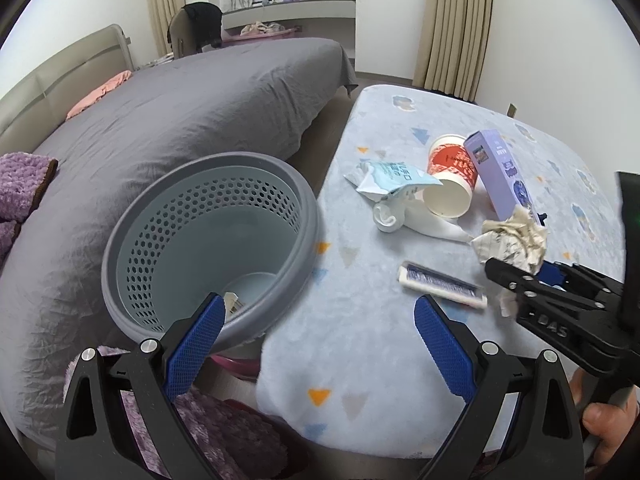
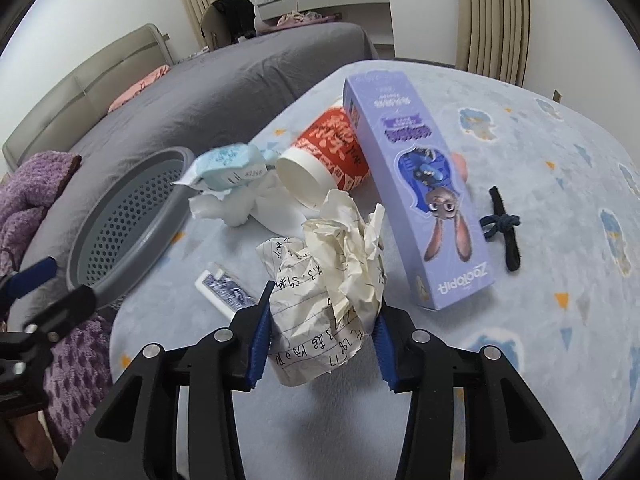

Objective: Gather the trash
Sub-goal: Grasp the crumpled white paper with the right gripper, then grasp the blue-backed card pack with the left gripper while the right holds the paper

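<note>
While hidden leftward, hair tie shows rightward.

A crumpled ball of handwritten lined paper is pinched between the right gripper's blue pads, above a pale blue blanket. On the blanket lie a tipped red-and-white paper cup, a lavender cartoon-rabbit box, a light blue wrapper atop white tissue, and a small blue-and-white packet. A grey perforated bin stands just beside, with a scrap inside.

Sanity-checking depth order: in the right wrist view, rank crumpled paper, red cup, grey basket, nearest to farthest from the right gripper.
1. Crumpled paper, clamped in the right gripper.
2. Red cup, on its side behind the paper.
3. Grey basket, off the table's left edge.
</note>
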`<state>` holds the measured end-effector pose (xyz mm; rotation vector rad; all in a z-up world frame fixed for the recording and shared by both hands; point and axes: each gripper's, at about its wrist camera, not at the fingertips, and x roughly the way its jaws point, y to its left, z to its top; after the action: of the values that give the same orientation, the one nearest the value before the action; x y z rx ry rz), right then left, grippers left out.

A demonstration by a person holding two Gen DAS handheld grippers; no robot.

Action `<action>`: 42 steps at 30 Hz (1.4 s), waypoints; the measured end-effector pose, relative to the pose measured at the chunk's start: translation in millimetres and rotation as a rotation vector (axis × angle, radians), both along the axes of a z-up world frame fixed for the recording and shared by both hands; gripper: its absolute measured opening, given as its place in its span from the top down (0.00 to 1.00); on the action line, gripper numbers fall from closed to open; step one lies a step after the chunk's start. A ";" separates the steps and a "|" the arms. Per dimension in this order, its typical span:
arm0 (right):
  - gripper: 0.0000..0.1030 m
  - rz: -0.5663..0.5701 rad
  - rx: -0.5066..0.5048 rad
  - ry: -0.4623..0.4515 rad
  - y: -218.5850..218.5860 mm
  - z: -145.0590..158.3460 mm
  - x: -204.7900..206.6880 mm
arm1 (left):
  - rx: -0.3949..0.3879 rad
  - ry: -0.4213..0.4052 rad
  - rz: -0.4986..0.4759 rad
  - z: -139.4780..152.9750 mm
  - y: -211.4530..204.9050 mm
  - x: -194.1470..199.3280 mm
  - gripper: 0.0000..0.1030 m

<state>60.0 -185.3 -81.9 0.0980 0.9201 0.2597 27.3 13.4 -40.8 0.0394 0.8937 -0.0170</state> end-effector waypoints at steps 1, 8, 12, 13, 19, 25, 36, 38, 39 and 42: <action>0.58 -0.006 0.005 -0.009 -2.1 3.1 -6.3 | -0.005 0.005 -0.003 -0.7 -2.7 -0.5 0.09; 0.58 -0.072 0.021 -0.029 -32.7 11.1 -41.6 | -0.004 0.016 -0.047 -8.2 -28.5 -1.7 0.09; 0.58 -0.147 0.033 -0.019 -64.2 6.4 -59.2 | -0.012 0.024 -0.079 -16.7 -43.0 -0.1 0.09; 0.58 -0.162 0.039 -0.015 -69.8 4.6 -62.5 | -0.012 0.028 -0.088 -20.1 -47.1 1.0 0.09; 0.58 -0.224 0.094 -0.018 -101.4 -0.5 -75.6 | 0.001 0.039 -0.157 -36.0 -70.6 7.7 0.08; 0.58 -0.213 0.126 -0.038 -107.9 1.5 -86.4 | 0.010 0.062 -0.221 -53.8 -88.8 20.7 0.07; 0.58 -0.196 0.147 -0.035 -109.9 0.5 -81.6 | 0.049 0.075 -0.249 -70.6 -100.5 39.0 0.07; 0.58 -0.196 0.151 -0.029 -110.6 -1.0 -80.1 | 0.039 0.079 -0.253 -72.3 -98.6 42.0 0.07; 0.58 -0.197 0.153 -0.027 -110.8 -1.4 -79.7 | 0.037 0.082 -0.256 -73.0 -98.0 43.3 0.07; 0.58 -0.197 0.159 -0.024 -111.7 -2.4 -79.3 | 0.038 0.087 -0.264 -77.3 -99.7 47.0 0.07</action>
<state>-19.3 -297.0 -84.2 0.3295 0.8589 0.1504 74.3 -86.2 -118.0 0.1935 0.9707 -0.2499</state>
